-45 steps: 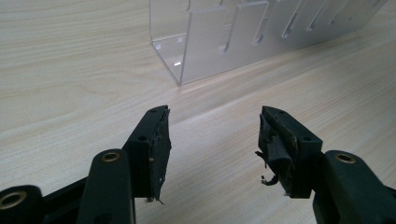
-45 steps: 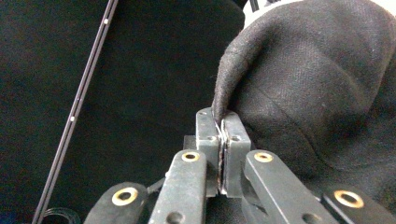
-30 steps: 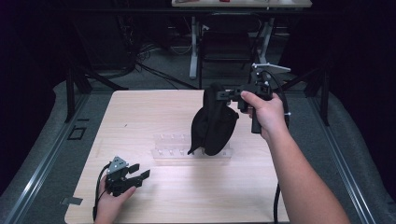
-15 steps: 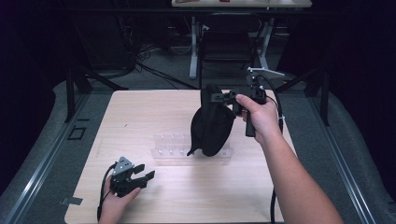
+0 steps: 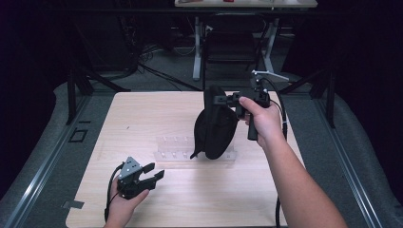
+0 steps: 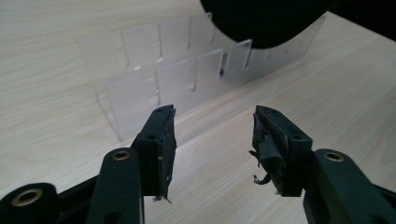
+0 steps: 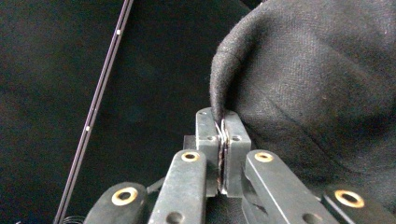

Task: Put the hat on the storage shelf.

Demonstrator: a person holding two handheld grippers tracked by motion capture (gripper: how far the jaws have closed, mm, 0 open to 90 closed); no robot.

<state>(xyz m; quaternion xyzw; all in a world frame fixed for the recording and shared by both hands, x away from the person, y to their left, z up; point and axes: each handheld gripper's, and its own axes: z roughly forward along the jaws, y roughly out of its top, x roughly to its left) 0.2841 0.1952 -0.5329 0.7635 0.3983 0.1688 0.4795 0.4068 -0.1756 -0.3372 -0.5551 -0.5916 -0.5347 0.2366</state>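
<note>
We see left gripper near tabletop's near-left corner, jaws apart with nothing between, just been closing a little. Beyond it, clear acrylic slotted rack lies mid-table, slightly toward near edge. Black fabric cap hangs over rack's right end, lower edge at or just above it; contact we cannot tell. Farther right, right gripper held above table, jaws clamped tight on cap's edge, cloth pinched between pads.

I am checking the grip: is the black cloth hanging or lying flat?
Hanging: the right gripper pinches the black cloth by its edge above the clear rack.
</note>
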